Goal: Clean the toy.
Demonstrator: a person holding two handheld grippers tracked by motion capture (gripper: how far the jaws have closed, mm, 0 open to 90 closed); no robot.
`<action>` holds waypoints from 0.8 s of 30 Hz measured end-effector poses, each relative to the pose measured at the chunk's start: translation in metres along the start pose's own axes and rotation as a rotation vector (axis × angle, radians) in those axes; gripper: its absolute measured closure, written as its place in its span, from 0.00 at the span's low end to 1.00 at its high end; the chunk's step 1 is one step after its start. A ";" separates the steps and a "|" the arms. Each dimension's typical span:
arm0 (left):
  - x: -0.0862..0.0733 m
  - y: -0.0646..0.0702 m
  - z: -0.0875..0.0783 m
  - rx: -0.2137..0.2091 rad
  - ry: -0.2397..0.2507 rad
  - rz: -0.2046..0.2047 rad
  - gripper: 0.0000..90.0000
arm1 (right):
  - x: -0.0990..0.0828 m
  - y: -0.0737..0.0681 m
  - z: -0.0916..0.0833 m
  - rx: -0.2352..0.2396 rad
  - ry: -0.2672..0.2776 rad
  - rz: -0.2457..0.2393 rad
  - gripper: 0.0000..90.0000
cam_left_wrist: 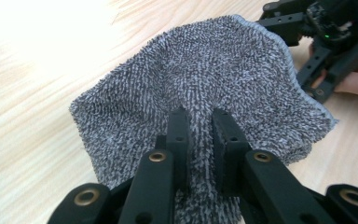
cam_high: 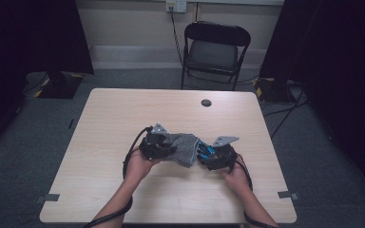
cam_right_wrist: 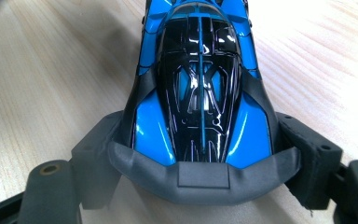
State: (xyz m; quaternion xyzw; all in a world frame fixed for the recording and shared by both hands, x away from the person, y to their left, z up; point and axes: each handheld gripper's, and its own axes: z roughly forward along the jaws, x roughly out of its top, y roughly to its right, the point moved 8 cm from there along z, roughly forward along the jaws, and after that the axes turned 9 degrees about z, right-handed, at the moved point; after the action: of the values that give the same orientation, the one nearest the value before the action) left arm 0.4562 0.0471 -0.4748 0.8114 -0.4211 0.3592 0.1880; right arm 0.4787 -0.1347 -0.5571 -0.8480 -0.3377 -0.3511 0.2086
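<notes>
A grey terry cloth (cam_high: 184, 147) (cam_left_wrist: 205, 70) hangs bunched over the middle of the light wooden table (cam_high: 119, 118). My left gripper (cam_high: 160, 145) (cam_left_wrist: 199, 126) is shut on a fold of it, the fabric pinched between both jaws. A glossy blue and black toy racing car (cam_high: 204, 152) (cam_right_wrist: 200, 79) is clamped at its rear between the jaws of my right gripper (cam_high: 215, 156) (cam_right_wrist: 200, 156), nose pointing away. In the high view the cloth drapes against the car's front. The right gripper (cam_left_wrist: 328, 32) also appears past the cloth's edge in the left gripper view.
A small round grommet (cam_high: 206, 102) sits in the table near its far edge. Beyond the table stands a black folding chair (cam_high: 215, 47). Dark curtains hang on both sides. Both forearms come in over the near table edge.
</notes>
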 end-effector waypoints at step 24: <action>0.044 0.023 0.074 0.002 -0.011 0.011 0.88 | 0.000 0.000 0.000 0.000 0.000 0.000 0.26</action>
State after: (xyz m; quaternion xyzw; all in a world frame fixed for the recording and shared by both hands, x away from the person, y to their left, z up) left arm 0.4864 -0.0352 -0.4916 0.8113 -0.4261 0.3562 0.1829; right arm 0.4787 -0.1348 -0.5571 -0.8481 -0.3377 -0.3511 0.2083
